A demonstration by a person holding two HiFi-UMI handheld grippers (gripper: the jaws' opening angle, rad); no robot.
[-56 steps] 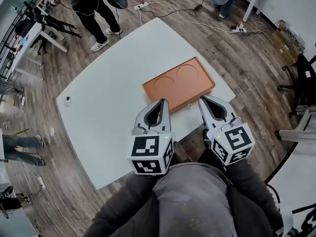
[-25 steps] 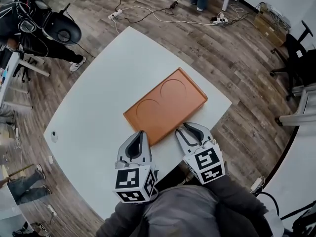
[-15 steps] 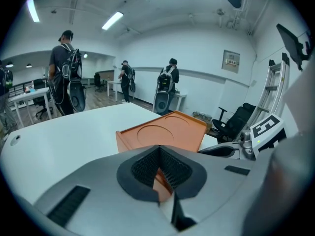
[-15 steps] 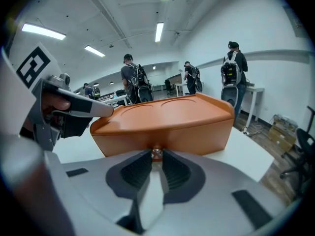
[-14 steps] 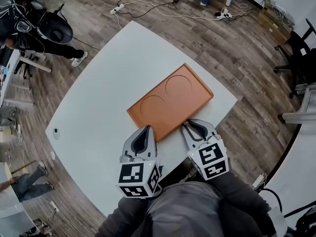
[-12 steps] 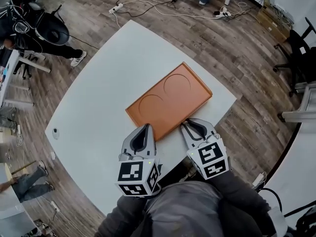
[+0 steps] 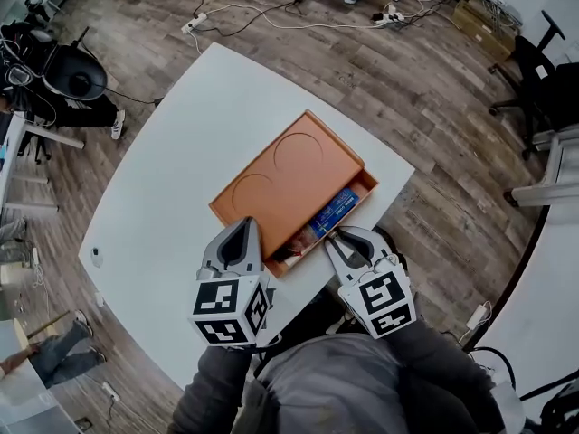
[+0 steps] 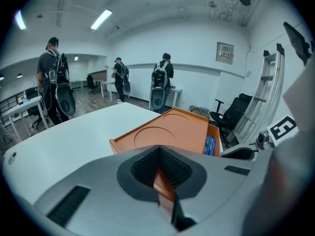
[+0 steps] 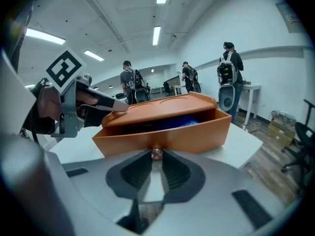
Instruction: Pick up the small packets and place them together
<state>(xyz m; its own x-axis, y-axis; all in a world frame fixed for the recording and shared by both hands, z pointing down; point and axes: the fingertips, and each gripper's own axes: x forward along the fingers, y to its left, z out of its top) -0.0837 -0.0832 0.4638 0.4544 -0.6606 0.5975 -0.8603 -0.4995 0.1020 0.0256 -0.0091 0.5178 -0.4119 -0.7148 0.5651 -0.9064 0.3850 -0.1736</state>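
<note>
Packet point(image 7: 331, 213) | blue, flat, white print | in open orange drawer point(image 7: 365, 188)

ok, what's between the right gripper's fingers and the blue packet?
Only the drawer front, whose small knob the right gripper pinches; the blue packet lies behind it. Right gripper view shows it.

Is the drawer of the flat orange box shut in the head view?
No, the drawer stands pulled out, its small knob held in the right gripper's jaws, and a blue packet shows inside it.
</note>
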